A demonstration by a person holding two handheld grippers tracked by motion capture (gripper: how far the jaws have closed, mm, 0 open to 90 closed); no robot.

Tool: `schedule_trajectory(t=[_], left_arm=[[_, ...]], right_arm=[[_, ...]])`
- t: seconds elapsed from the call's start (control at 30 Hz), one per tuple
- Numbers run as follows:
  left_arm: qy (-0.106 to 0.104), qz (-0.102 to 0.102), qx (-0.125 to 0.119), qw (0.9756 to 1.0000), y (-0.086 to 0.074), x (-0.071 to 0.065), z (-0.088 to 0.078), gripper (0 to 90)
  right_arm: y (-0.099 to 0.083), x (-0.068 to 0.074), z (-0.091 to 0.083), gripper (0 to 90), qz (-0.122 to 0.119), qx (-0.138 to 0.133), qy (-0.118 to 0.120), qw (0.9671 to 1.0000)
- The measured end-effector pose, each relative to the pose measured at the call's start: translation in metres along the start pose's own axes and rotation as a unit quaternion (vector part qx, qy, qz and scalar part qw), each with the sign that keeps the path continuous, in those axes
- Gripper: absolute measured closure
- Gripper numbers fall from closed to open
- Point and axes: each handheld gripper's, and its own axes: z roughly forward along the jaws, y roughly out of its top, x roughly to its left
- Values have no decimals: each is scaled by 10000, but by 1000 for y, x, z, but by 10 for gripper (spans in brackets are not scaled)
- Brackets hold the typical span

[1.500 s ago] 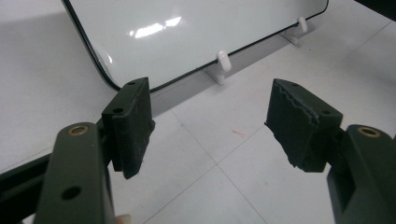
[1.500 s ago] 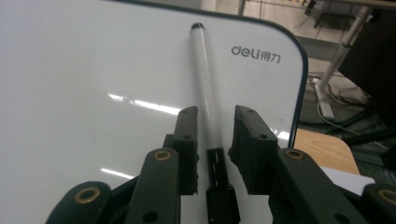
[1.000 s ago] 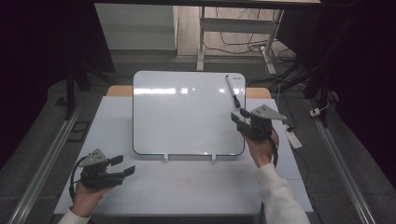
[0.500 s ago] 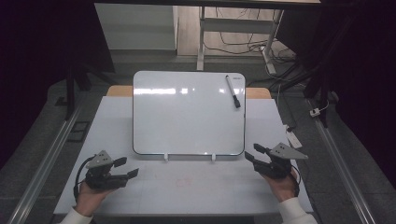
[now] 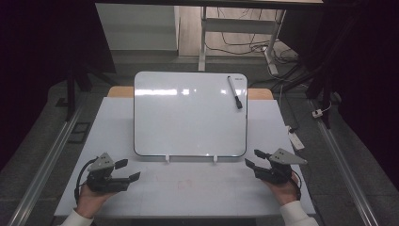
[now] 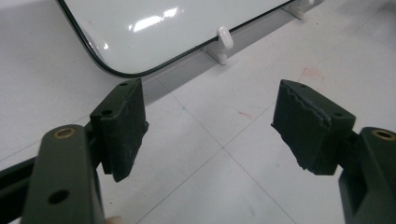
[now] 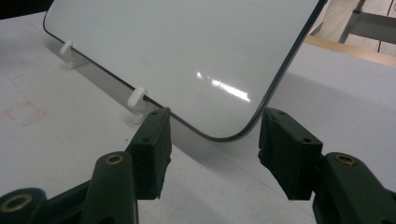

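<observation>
Marker [image 5: 235,92] lay on the whiteboard [image 5: 188,117], top right corner, well apart from both hands. Left hand-held gripper [image 5: 126,171] and right hand-held gripper [image 5: 253,158] rested on the surface [image 5: 197,193], released — jaws just opening, nothing between. Judged: marker set down, step finished; next needs a fresh reach.

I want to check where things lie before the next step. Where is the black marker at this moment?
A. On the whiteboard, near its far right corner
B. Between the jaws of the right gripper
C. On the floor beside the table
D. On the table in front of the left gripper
A: the high view shows the marker lying on the whiteboard by its far right corner, apart from both grippers.
</observation>
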Motion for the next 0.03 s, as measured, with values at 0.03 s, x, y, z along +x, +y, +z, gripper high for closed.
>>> schedule_trajectory(t=[0.03], left_arm=[[-7, 4, 3, 10000, 0, 0, 0, 260]], right_arm=[[0, 0, 0, 435, 4, -2, 6, 10000]])
